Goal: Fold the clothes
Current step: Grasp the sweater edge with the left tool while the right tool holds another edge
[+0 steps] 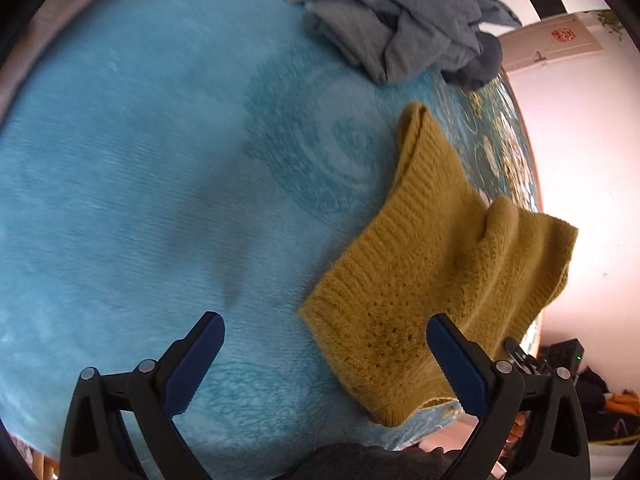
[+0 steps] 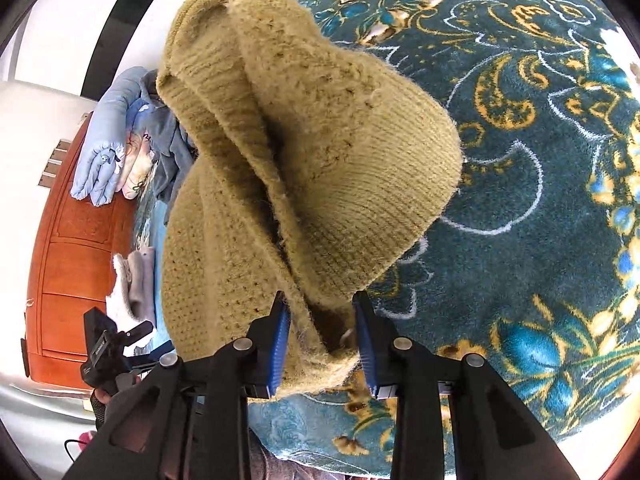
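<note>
Right gripper (image 2: pixel 320 340) pinches the fuzzy mustard-yellow knit sweater (image 2: pixel 304 152); left gripper (image 1: pixel 324 364) is spread wide, holding nothing.
The sweater hangs bunched mid-frame, lower right in the left view, touching that gripper's right finger over the plush blue blanket (image 1: pixel 140 160).

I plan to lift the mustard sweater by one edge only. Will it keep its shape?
Probably not: the sweater already droops in soft folds from the right gripper. Its thick fuzzy knit likely grips the fingers well. The left gripper is open.

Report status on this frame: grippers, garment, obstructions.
Left gripper open, empty. Right gripper shut on mustard sweater, lifted over blue blanket. Grey clothes pile beyond, clear.
</note>
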The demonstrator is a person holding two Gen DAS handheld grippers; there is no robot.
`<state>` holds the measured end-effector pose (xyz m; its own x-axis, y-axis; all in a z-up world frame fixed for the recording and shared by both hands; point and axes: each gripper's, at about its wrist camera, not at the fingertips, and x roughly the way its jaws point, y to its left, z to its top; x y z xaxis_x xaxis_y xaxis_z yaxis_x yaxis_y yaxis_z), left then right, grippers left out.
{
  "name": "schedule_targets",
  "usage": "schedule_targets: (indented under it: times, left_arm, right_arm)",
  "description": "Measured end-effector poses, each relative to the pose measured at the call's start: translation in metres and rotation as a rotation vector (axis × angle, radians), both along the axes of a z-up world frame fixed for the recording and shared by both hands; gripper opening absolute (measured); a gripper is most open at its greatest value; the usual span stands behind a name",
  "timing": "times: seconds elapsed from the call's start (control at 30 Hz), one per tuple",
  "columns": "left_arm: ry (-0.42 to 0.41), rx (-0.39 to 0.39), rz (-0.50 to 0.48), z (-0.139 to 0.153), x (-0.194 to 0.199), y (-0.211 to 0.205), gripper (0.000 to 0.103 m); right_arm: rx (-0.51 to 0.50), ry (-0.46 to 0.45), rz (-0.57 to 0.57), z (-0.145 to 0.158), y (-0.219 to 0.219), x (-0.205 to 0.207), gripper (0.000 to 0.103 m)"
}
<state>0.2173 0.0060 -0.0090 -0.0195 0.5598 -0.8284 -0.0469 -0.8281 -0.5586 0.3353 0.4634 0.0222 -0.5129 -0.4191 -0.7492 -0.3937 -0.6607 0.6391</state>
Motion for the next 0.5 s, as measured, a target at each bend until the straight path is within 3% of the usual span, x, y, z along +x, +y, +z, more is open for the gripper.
schedule_targets:
  times: [0.23, 0.4, 0.5]
  left_arm:
    - [-0.014, 0.022, -0.098, -0.008, -0.010, 0.025, 0.073]
    - [0.030, 0.030, -0.078, 0.018, -0.012, 0.026, 0.030]
    - [0.056, 0.036, -0.065, 0.034, -0.014, 0.027, 0.019]
  right_arm:
    - [-0.009, -0.008, -0.012, -0.007, -0.002, 0.003, 0.032]
    - [0.020, -0.022, -0.010, -0.005, -0.001, 0.005, 0.031]
    - [0.027, -0.015, -0.006, 0.003, -0.006, 0.003, 0.022]
